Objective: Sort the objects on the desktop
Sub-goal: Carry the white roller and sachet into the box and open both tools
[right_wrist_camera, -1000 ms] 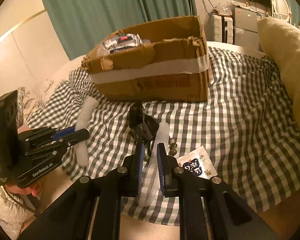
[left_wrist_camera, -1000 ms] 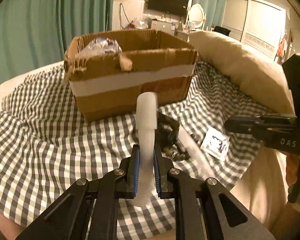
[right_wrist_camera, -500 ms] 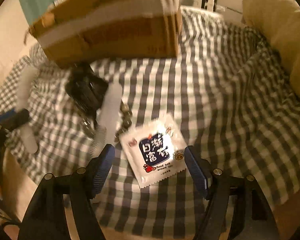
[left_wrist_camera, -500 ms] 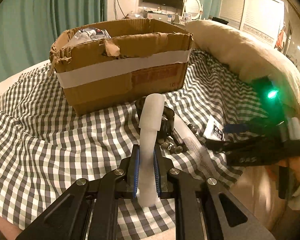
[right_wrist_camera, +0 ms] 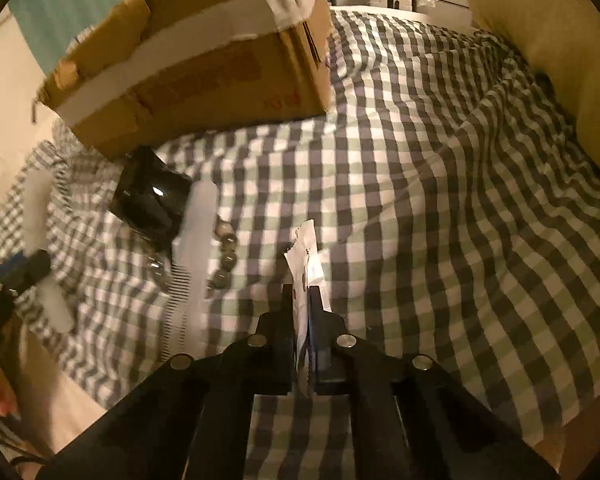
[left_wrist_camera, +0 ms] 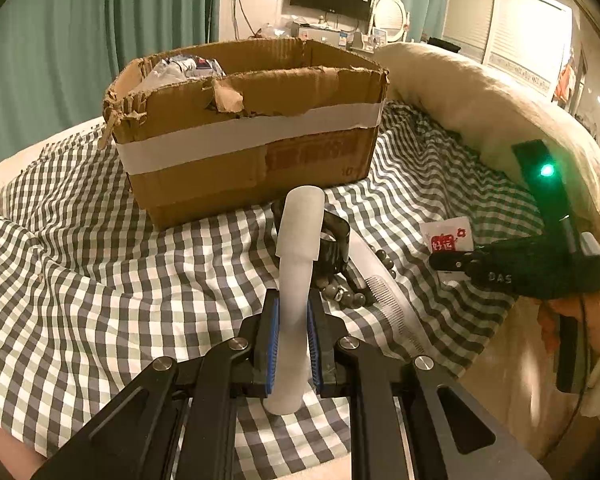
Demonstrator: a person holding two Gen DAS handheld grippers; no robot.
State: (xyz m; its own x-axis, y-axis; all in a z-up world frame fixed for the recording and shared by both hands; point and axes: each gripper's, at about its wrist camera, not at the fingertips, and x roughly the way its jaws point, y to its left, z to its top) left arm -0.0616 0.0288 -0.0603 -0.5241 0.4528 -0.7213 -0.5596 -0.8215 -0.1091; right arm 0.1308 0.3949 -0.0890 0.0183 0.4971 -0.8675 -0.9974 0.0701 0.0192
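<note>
Gripping a white tube, cardboard box rim beyond.

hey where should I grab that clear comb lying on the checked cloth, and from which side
Take the comb by its smooth toothless handle end, near the black cuboid. Come down from above with the tool's fingers across its narrow width: it lies flat and long, so only the thin edges offer a pinch. The bead bracelet crowds one side, so go in carefully.
</note>
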